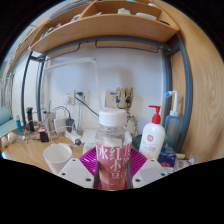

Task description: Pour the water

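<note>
My tongs (113, 172) pinch the capped bottle (113, 150); the cup (58, 156) sits left, and tipping off-line would wet the desk (28, 155).

The bottle (113, 150), standing between the gripper (113, 172) fingers, bears a pink label with pale lettering, too small and blurred to read. The white pump bottle (153, 136) beside it carries a red mark on its front, of which no word or number can be made out. No other legible text, brand, number or sign is to be seen on any object.
</note>
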`<state>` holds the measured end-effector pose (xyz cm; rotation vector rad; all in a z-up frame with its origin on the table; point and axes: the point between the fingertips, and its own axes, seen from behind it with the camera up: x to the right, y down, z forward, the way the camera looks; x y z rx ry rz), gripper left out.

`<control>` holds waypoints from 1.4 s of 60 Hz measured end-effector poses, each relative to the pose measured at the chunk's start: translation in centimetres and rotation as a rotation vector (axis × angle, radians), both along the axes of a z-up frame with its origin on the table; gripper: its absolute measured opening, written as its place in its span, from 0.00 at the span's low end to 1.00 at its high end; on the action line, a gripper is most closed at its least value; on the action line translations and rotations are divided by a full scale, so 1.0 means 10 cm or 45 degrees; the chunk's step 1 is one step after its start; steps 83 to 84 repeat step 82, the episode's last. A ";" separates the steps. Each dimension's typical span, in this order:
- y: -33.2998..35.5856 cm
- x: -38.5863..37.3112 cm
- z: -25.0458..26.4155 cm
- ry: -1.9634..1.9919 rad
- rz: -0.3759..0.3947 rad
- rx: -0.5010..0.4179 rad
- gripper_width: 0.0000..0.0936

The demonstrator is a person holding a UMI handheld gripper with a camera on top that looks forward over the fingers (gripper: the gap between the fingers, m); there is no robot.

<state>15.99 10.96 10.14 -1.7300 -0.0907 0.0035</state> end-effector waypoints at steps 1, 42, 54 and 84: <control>0.00 0.01 0.00 0.006 -0.005 0.005 0.42; -1.40 0.28 0.54 0.109 -0.102 -0.294 0.83; -1.71 0.33 1.12 0.181 -0.063 -0.273 0.84; -1.96 0.41 1.32 0.132 0.029 -0.236 0.83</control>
